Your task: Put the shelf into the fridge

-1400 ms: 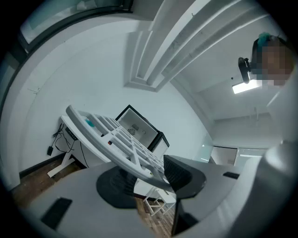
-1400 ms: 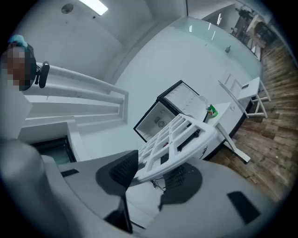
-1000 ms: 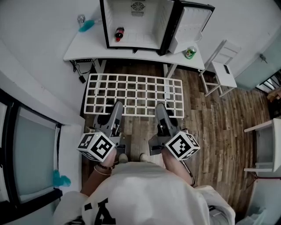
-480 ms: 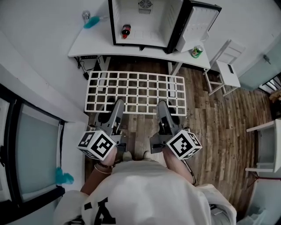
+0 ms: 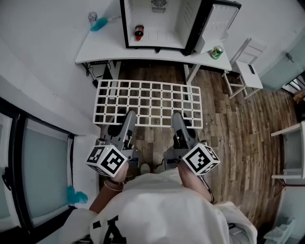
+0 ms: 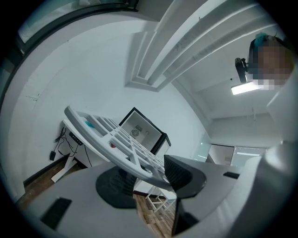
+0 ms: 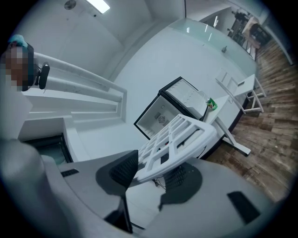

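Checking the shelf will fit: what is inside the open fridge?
A dark bottle, red-labelled, at the fridge's left; a round vent on the back wall. The upper interior is out of frame.

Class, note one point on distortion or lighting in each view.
Head view: evenly lit and sharp, the shelf crisp. Left gripper view: fisheye circle, dark corners, bright ceiling light. Right gripper view: same fisheye circle and dark corners.

light: bright, even | ceiling lamp glare | edges: fisheye, dark vignette
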